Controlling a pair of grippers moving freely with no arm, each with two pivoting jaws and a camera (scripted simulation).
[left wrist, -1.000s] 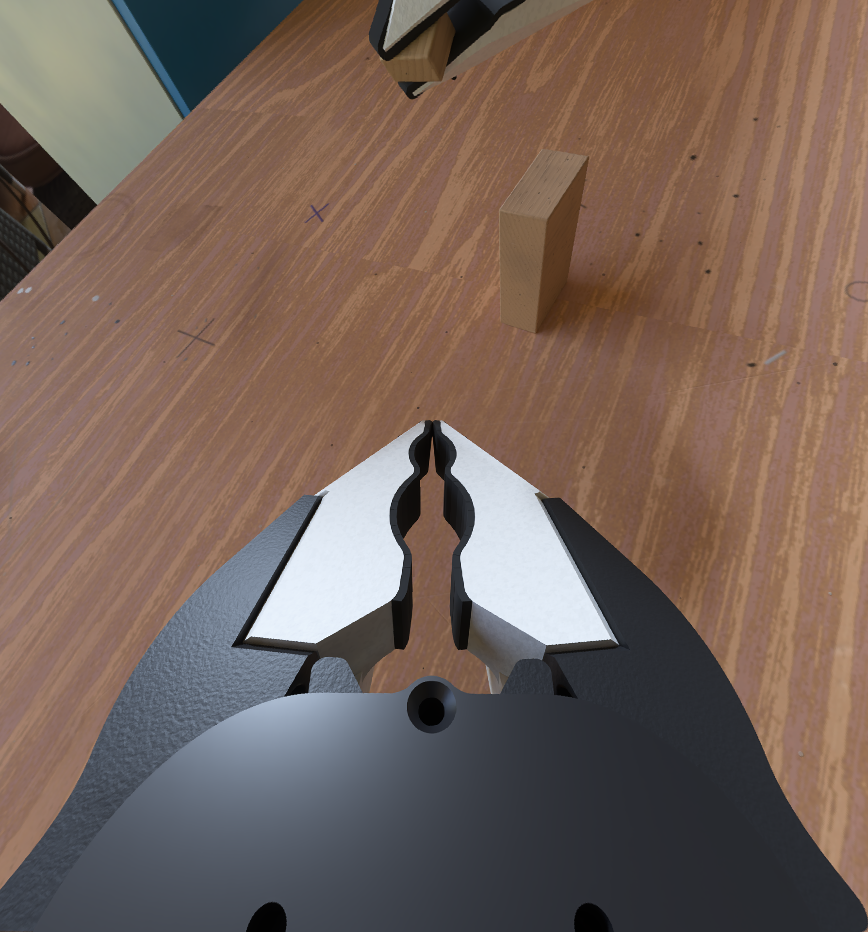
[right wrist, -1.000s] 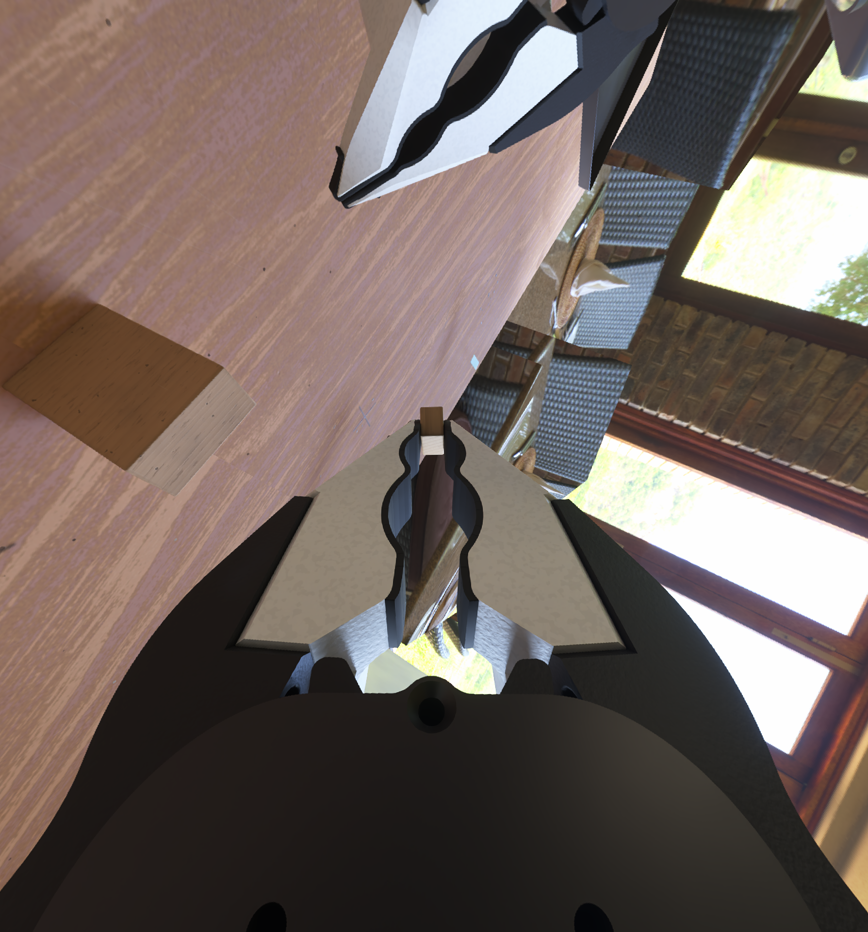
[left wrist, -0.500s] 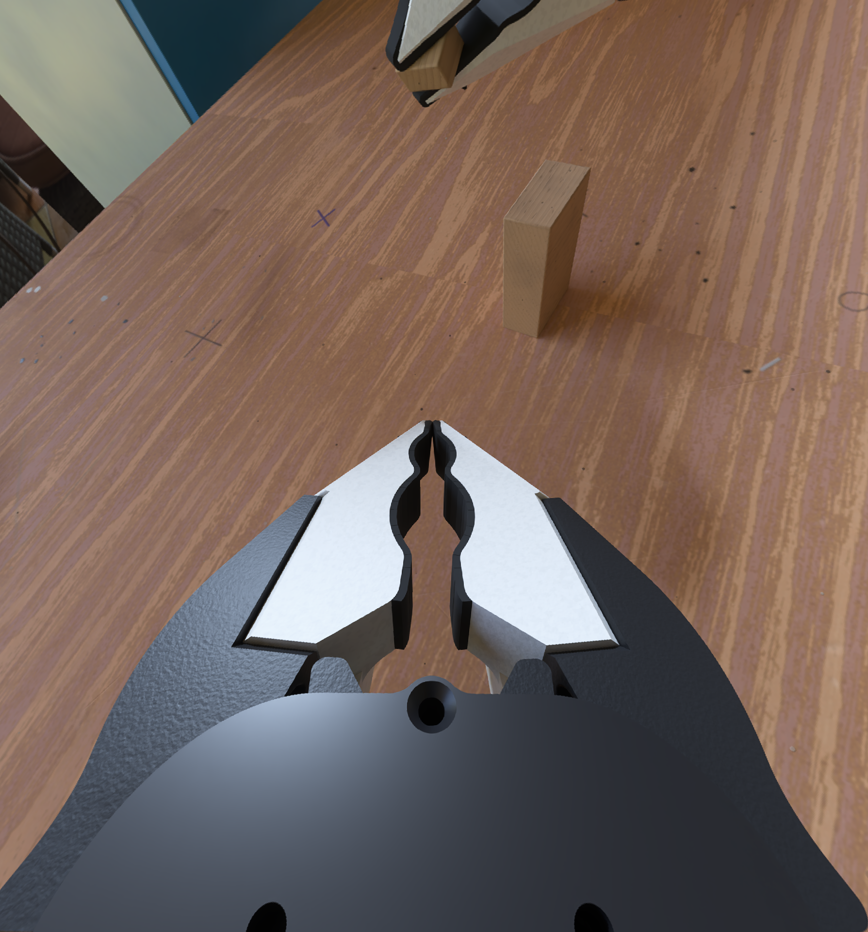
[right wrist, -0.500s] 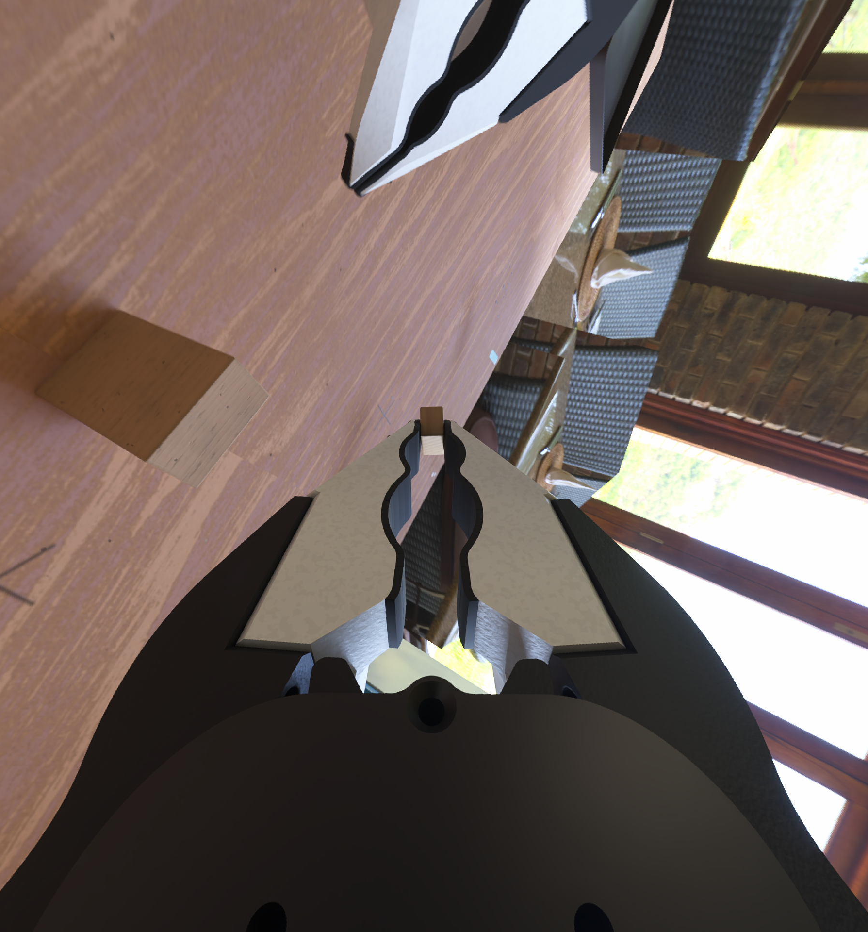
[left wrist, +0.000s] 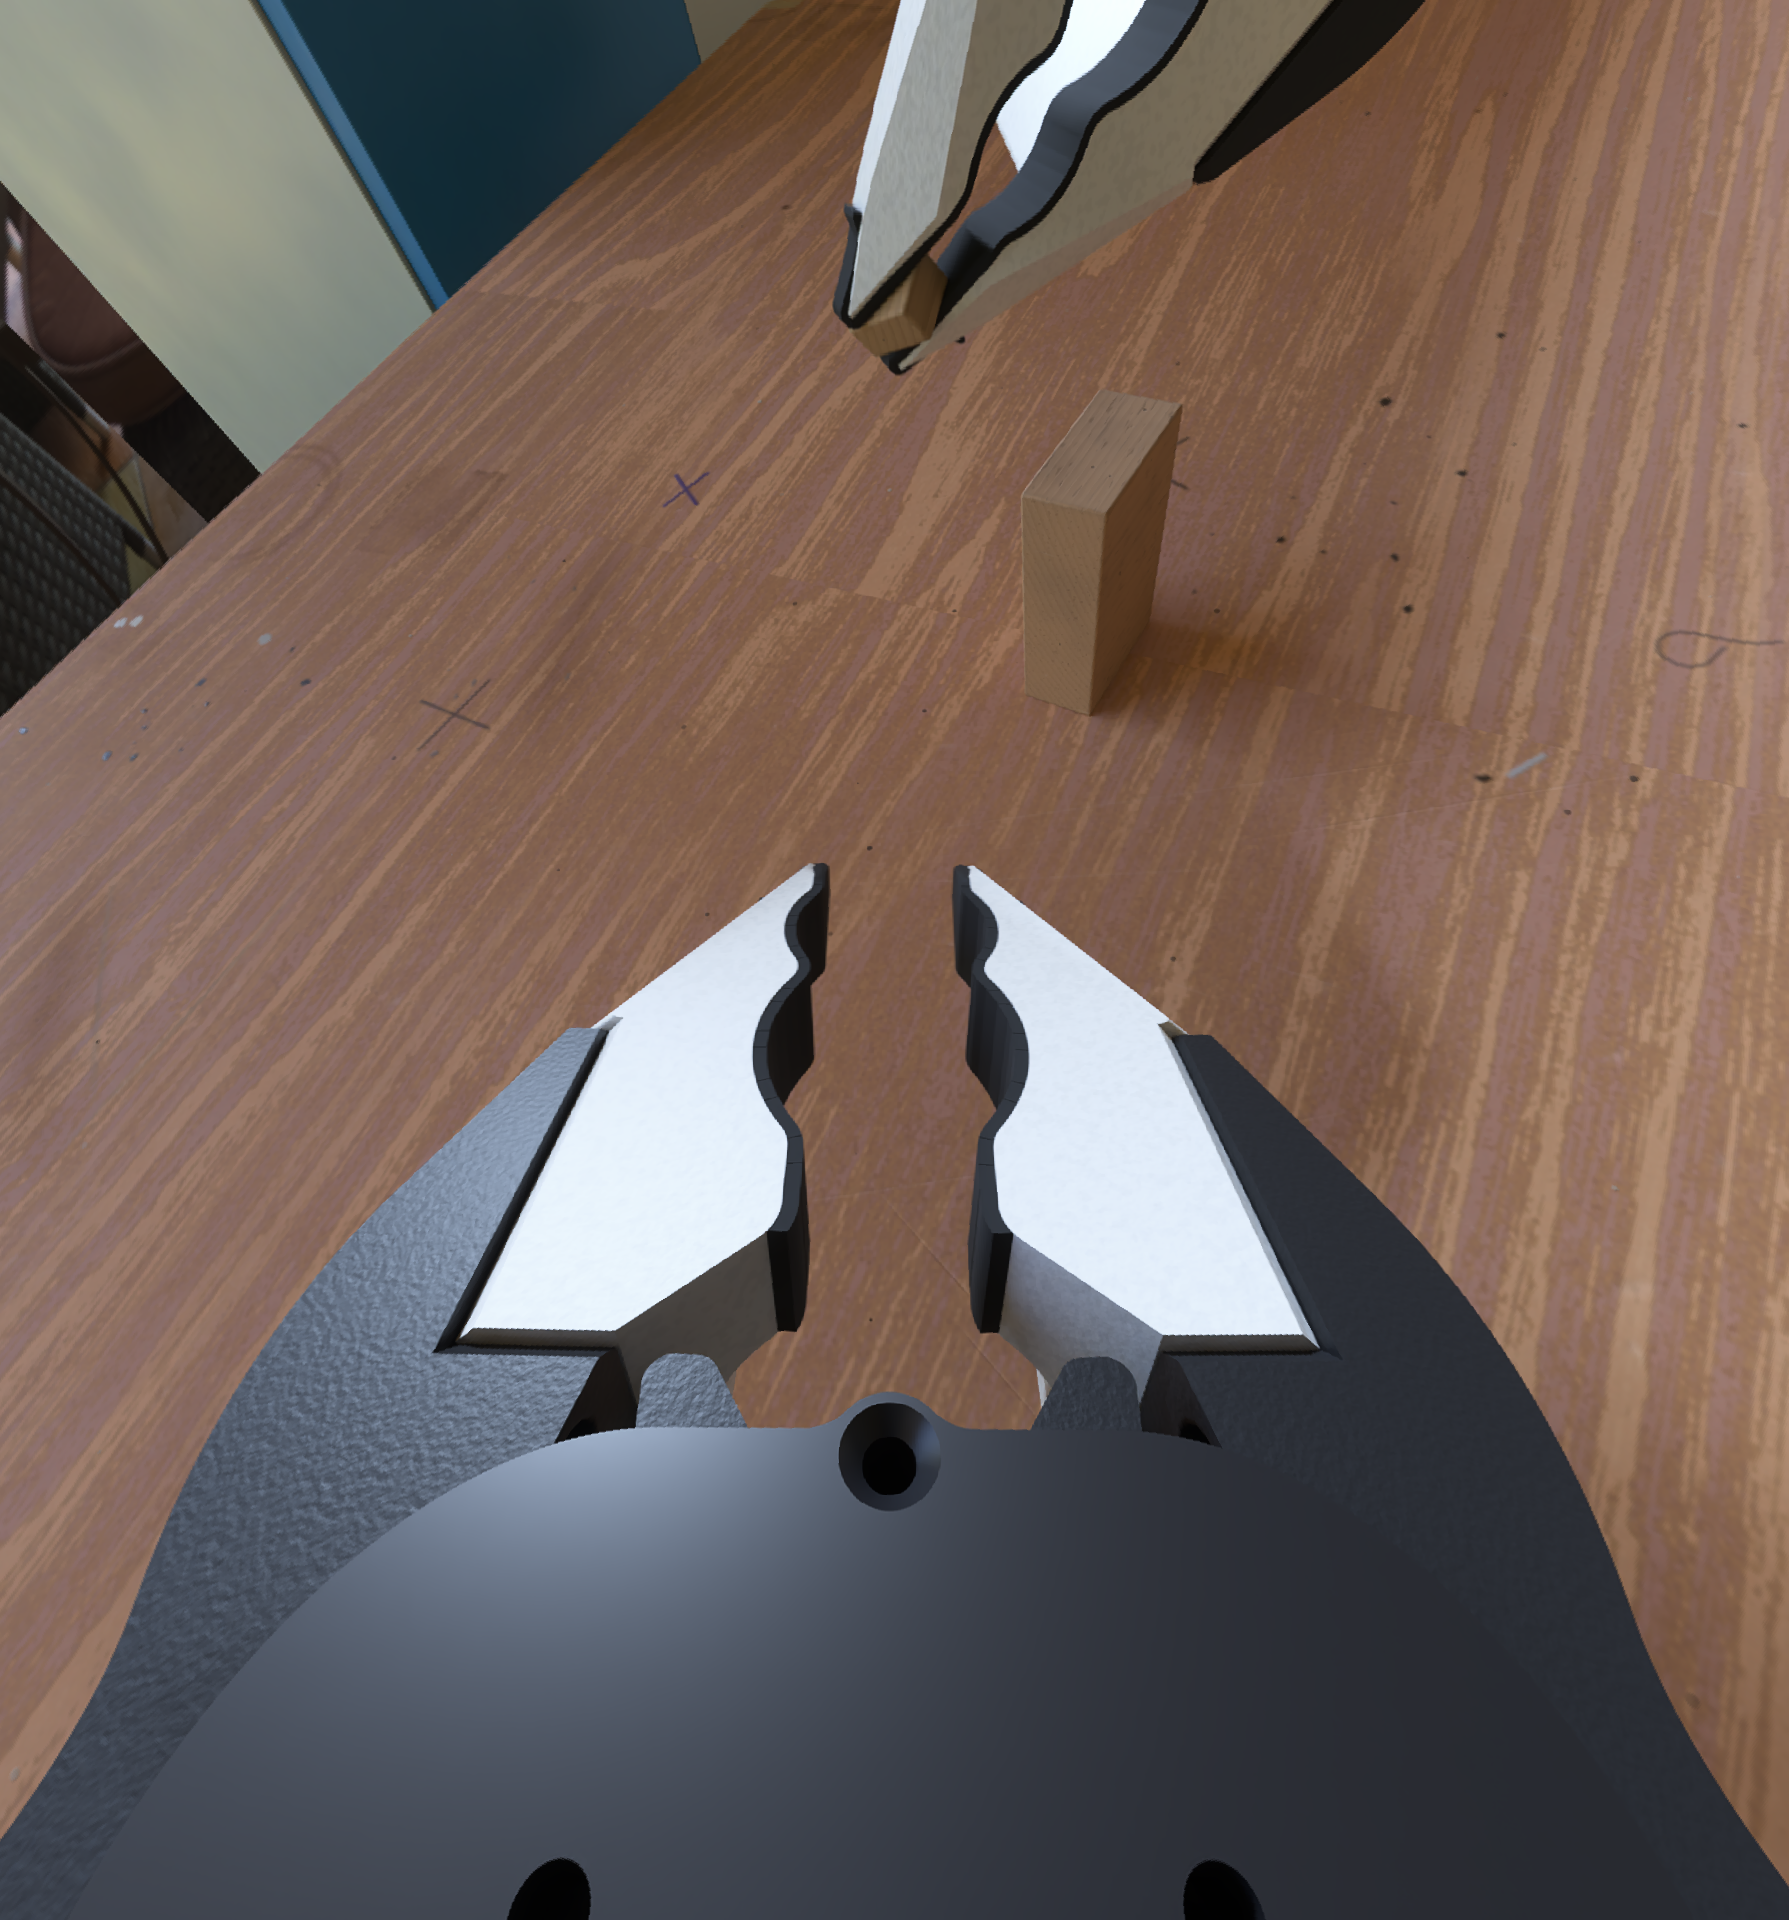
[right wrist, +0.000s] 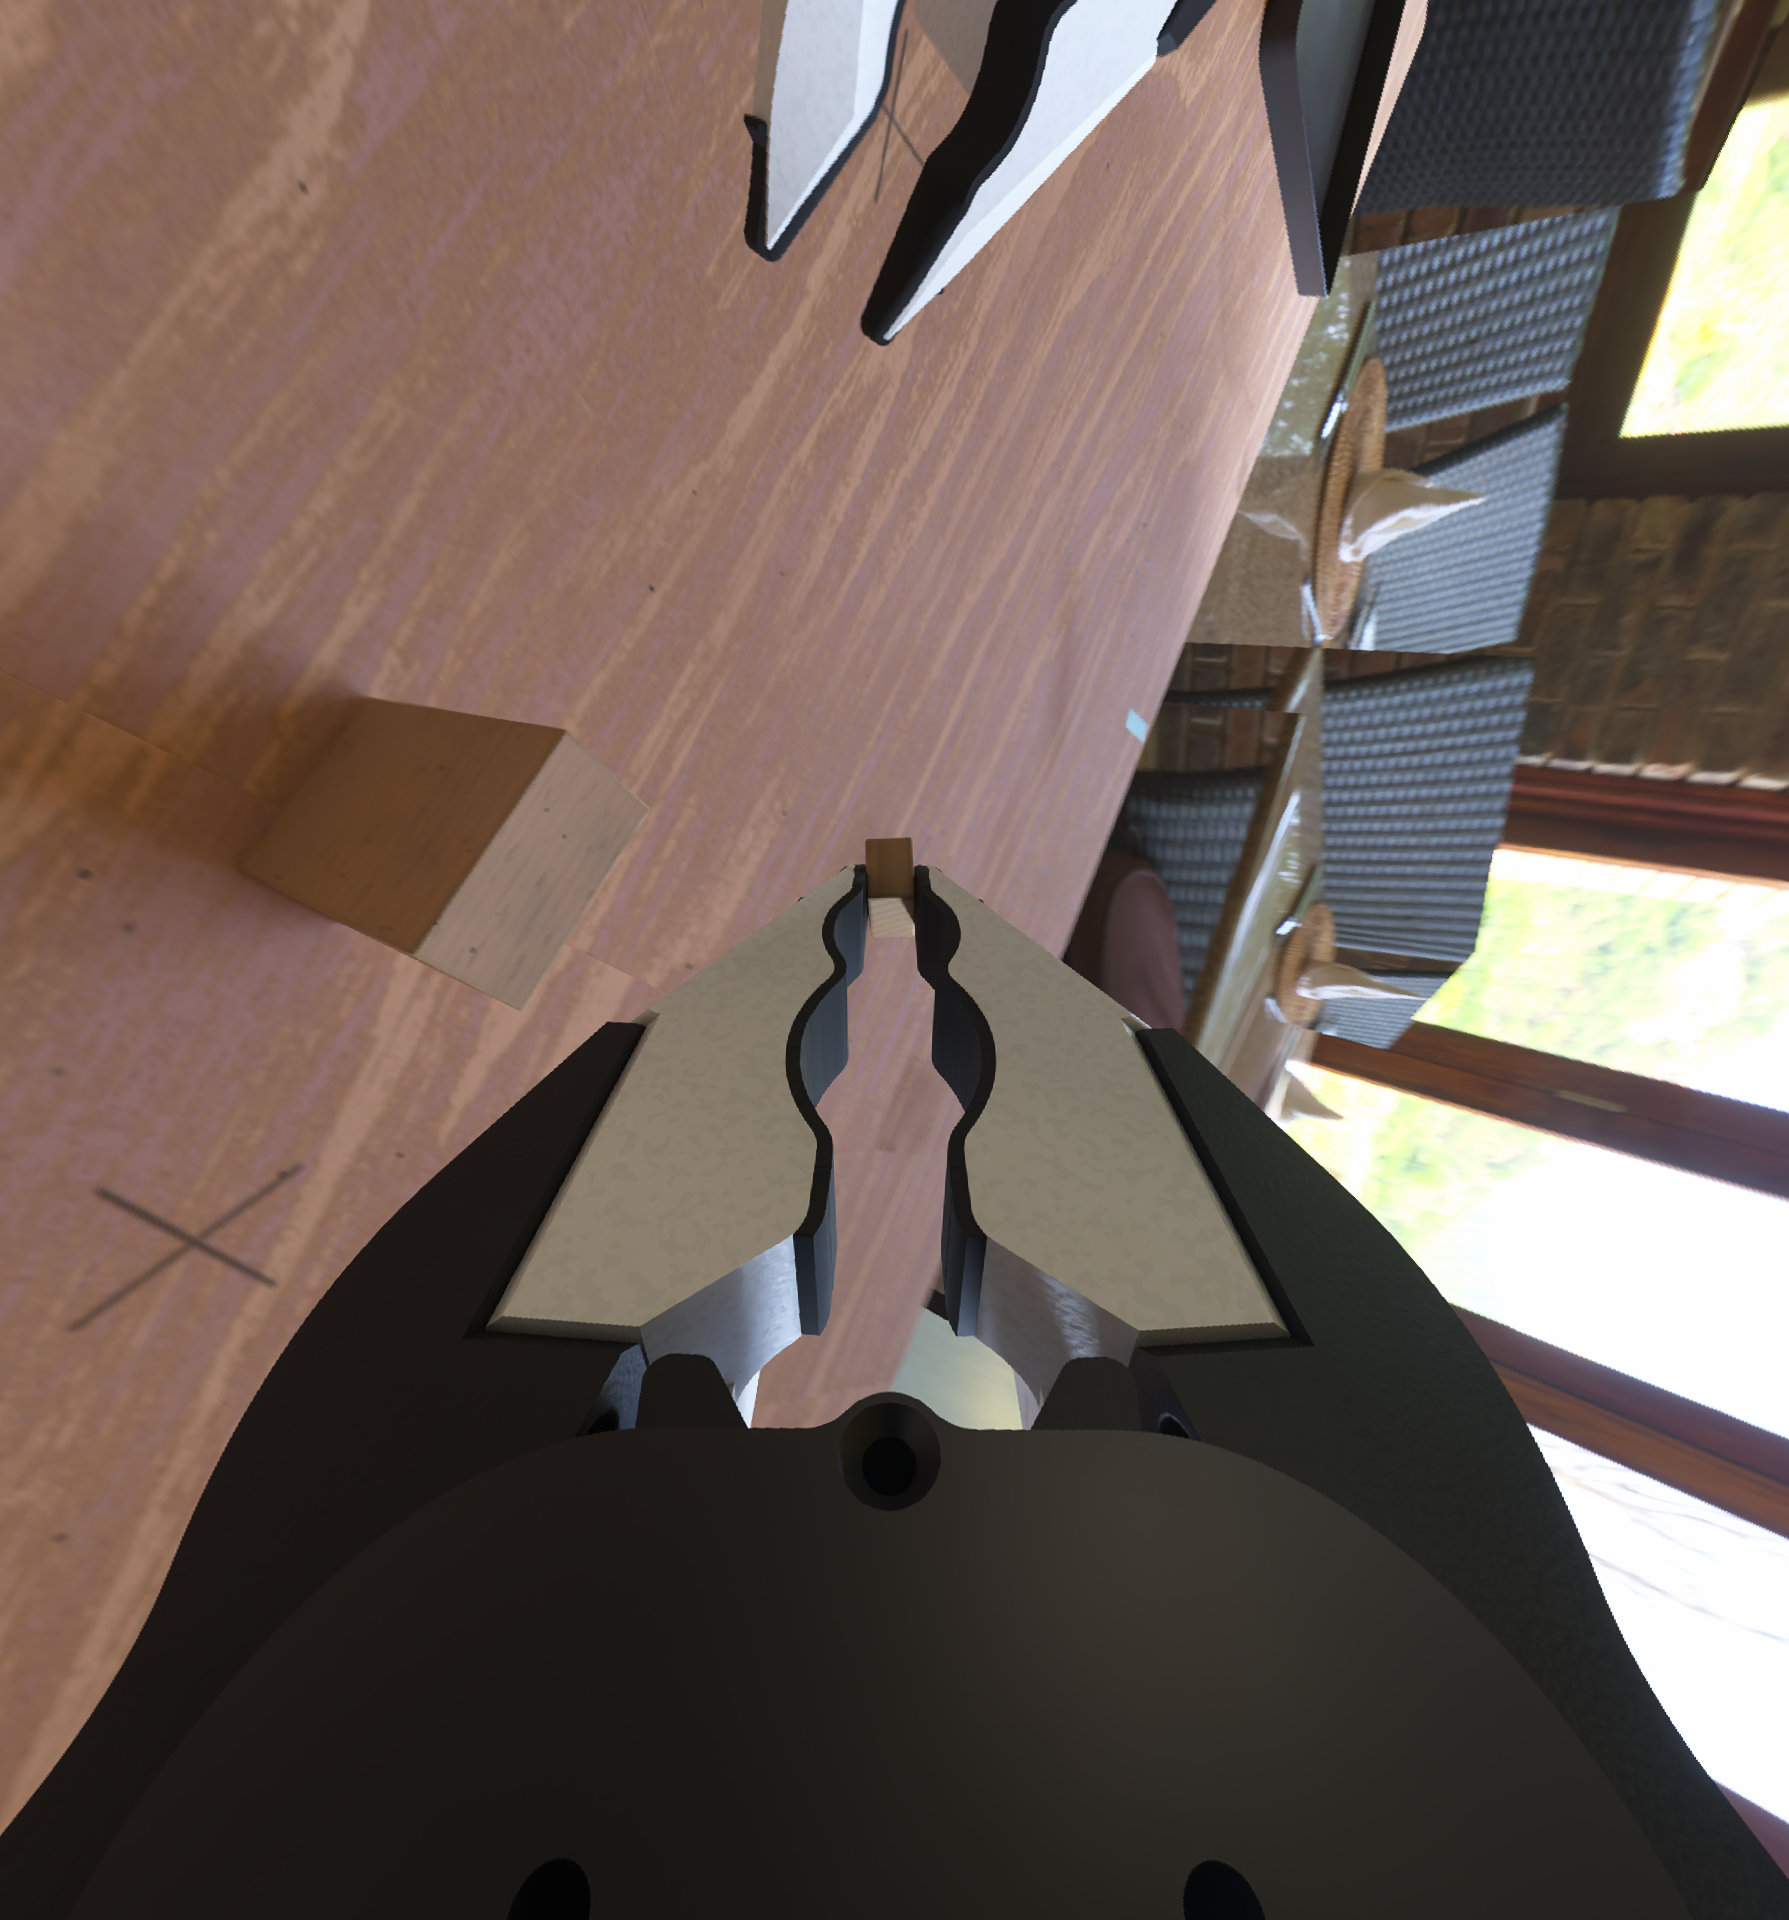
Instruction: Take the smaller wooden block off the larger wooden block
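Observation:
The larger wooden block (left wrist: 1092, 551) stands upright on the wooden table (left wrist: 454, 935), ahead and right of my left gripper (left wrist: 890, 873), which is open and empty above the table. It also shows in the right wrist view (right wrist: 433, 842), left of my right gripper. My right gripper (right wrist: 890, 878) is shut on the smaller wooden block (right wrist: 890, 883) at its fingertips. In the left wrist view the right gripper (left wrist: 895, 332) hangs above the table, up and left of the larger block, with the smaller block (left wrist: 900, 312) pinched at its tip and clear of the larger block.
Pen crosses mark the table (left wrist: 454, 712) (left wrist: 684, 488) (right wrist: 189, 1247). The table's left edge runs past a blue and cream panel (left wrist: 350, 135). Wicker chairs (right wrist: 1441, 810) and windows lie beyond the far edge. My left gripper's fingers (right wrist: 817, 145) show at the top of the right wrist view.
My left gripper has opened from shut. My right gripper, still holding the smaller block, has come lower and nearer in the left wrist view. The larger block has not moved.

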